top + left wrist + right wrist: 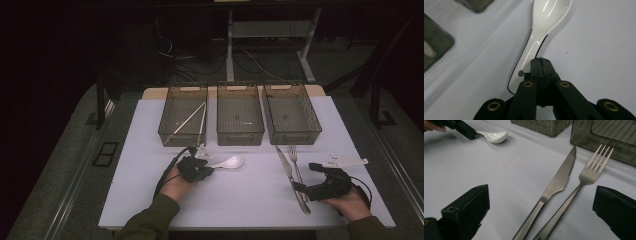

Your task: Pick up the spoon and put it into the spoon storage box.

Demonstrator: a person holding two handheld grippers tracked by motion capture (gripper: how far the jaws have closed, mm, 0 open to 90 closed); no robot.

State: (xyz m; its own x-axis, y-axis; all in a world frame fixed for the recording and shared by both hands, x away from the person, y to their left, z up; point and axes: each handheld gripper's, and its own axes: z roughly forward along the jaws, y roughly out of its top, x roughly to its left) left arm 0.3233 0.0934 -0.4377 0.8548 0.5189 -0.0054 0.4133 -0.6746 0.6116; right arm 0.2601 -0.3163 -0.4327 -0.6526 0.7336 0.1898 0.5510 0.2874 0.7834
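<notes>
Left gripper clenched beside a white spoon; right gripper spread wide over a knife and fork.

The spoon lies mid-tabletop, nearer the far edge, below the left and middle bins; the shut jaws cover its handle end, so an actual grip cannot be made out. Knife and fork lie side by side toward the right edge, their handle ends cut off in the right gripper view. The left bin holds pale chopsticks, blurred behind its mesh.
</notes>
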